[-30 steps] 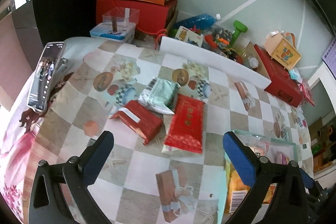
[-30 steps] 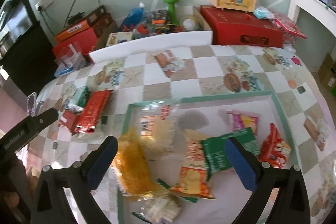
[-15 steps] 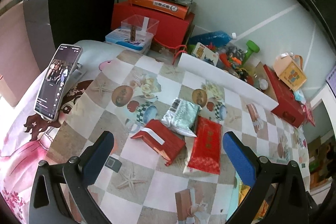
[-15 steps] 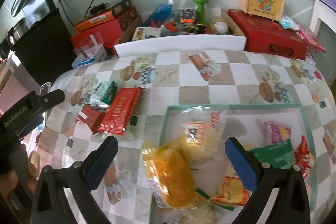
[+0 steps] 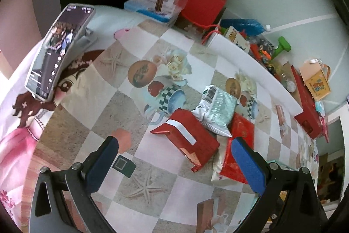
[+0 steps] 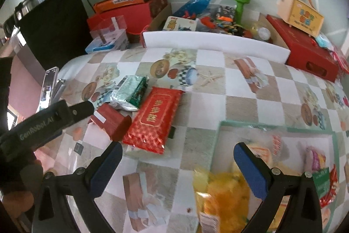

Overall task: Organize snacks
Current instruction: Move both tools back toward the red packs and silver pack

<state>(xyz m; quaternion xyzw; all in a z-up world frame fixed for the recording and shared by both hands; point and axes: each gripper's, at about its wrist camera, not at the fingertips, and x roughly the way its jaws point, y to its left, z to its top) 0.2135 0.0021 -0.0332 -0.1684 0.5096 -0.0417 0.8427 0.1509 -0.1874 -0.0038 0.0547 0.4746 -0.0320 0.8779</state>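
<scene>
**A:** Your left gripper is spread wide and holds nothing. The small red packet lies just ahead, between the fingers and a little right of centre, its long axis running diagonally from far-left to near-right. Turn your wrist before you close.

**B:** And your right gripper?

**A:** Also wide and empty. It hangs over the tablecloth at the edge of the green tray, so your left is the nearer one to the loose pile.

**B:** What does that pile feel like?

**A:** Crinkly foil. The silver-green bag is puffy and overlaps the red packet's far end; the long red pouch is flat and glossy. The yellow bag is blurred, probably soft plastic.
</scene>
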